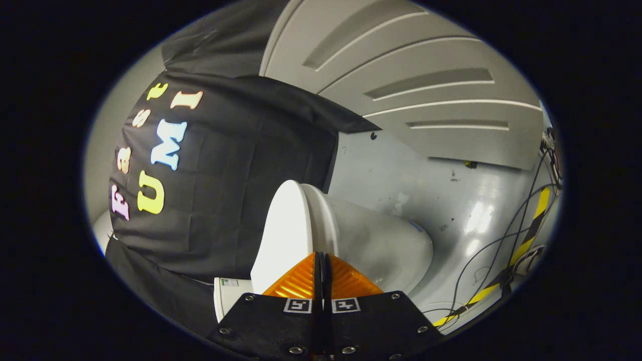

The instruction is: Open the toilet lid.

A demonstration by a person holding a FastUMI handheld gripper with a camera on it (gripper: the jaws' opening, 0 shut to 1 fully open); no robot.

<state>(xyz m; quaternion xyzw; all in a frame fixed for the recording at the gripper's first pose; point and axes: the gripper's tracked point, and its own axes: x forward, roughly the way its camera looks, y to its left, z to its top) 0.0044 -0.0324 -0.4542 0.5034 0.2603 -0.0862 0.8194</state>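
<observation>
The view is tipped over on its side, so the toilet (371,240) is looking as if it is lying sideways. The tool (321,271) is pointing right at it, and its two fingers (301,281) are pressing close together with just a thin dark line between them, so the tool is narrow and is holding nothing. The toilet lid (283,230) is the flat white part just ahead of the fingertips, on the side next to the black cloth wall (225,165). It is sitting flat against the rim of the bowl, and I am not seeing any gap between the two, so I am thinking the lid is not lifted yet. The fingertips are lining up with the seam where the lid is meeting the bowl, but I cannot tell if they are touching it or just very near. So the job is looking like it is only at the start: the tool is getting to the edge, and the lifting is not done. What is left, I am guessing, is slipping under the lid edge and swinging it up and away from the bowl. The grey floor (451,200) is shining beyond the toilet, some cables (506,250) are lying on it, and a white door (426,90) is standing further off.
</observation>
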